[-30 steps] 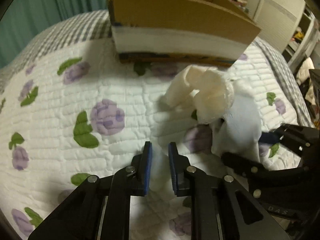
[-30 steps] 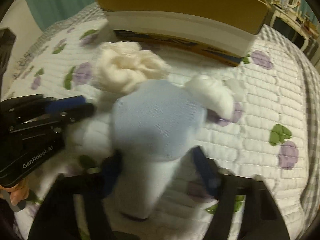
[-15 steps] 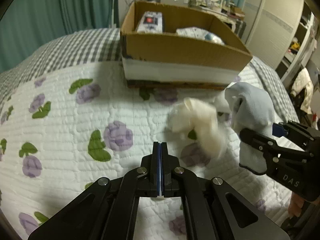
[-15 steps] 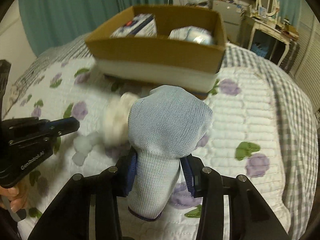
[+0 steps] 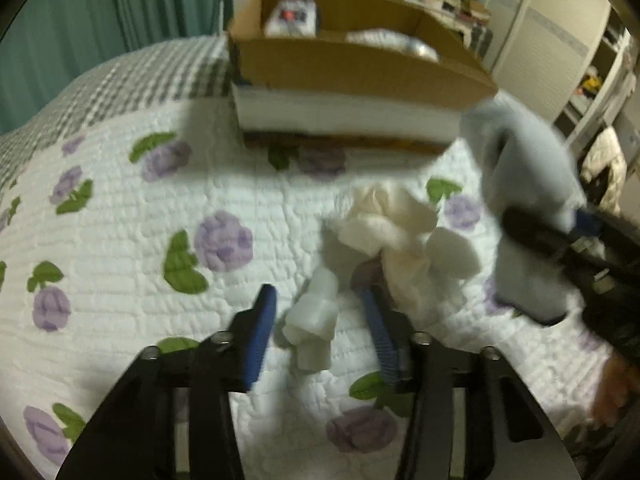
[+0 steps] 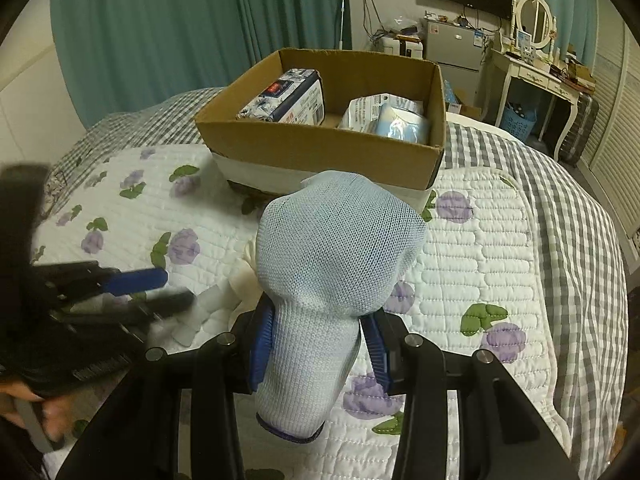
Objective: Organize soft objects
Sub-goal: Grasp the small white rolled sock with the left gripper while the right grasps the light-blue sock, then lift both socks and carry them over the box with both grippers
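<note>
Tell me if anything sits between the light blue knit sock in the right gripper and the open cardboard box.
Nothing visible does. The right gripper holds the light blue knit sock up above the floral quilt, and only bare quilt lies before the open cardboard box. The cream fabric pile lies off to its left.

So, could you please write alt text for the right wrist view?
The right gripper holds a light blue sock above a floral quilt. Behind it stands an open cardboard box with two packages inside; the left gripper reaches toward white socks.
</note>
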Demonstrator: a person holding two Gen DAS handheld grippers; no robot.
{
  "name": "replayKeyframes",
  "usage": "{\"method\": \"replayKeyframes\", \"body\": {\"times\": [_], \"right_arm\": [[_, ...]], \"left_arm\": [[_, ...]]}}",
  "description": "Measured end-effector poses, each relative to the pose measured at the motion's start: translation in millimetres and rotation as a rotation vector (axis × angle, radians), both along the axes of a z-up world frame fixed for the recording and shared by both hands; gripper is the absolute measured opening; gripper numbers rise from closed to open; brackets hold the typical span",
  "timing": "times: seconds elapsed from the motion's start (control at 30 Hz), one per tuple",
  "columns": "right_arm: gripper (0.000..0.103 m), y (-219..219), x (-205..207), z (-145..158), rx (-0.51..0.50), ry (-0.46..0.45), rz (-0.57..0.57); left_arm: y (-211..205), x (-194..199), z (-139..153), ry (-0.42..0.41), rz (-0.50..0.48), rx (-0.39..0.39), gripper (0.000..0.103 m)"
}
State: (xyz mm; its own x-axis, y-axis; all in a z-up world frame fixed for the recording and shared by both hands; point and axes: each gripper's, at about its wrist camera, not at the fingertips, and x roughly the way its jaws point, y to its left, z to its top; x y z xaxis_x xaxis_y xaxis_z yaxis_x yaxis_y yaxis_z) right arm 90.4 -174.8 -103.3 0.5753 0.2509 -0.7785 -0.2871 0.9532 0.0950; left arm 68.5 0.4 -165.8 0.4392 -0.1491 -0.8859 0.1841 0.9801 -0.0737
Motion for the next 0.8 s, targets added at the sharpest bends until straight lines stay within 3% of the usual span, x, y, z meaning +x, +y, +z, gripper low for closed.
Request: {"method": "replayKeyframes", "body": {"times": [0.13, 0.17, 0.2, 0.3, 0.57, 0.7, 0.8], "right_arm": [[0.041, -5.5, -0.8, 5.0, 0.017, -0.013, -0.008], [0.041, -7.1, -1.4, 6.8, 0.022, -0.017, -0.011], [0.041, -8.4, -1.7, 8.1, 0.026, -0.02, -0.013], [0.041, -13.2, -2.4, 13.1, 0.041, -0.031, -0.021], [0.041, -23.8, -11.2, 39.3, 0.078, -0.099, -0.041], [0.041, -27.5, -18.1, 64.9, 0.088, -0.156, -0.053], [0.041, -28.8, -24.9, 87.6, 0.09, -0.203, -0.059]], "left_arm": [[-7.8, 6.9, -31.3, 0.058, -0.001, 0.059, 0.045], [-7.6, 8.3, -35.5, 0.059, 0.006, 0.073, 0.041], [-5.5, 9.7, -37.7, 0.055, 0.02, 0.075, 0.027], [3.3, 11.5, -31.7, 0.043, 0.045, 0.036, 0.027], [6.1, 0.4, 21.0, -0.105, 0.052, -0.008, 0.027], [2.0, -8.9, 57.6, -0.184, 0.042, -0.039, 0.027], [-0.8, -14.2, 91.0, -0.271, 0.032, -0.019, 0.027]]}}
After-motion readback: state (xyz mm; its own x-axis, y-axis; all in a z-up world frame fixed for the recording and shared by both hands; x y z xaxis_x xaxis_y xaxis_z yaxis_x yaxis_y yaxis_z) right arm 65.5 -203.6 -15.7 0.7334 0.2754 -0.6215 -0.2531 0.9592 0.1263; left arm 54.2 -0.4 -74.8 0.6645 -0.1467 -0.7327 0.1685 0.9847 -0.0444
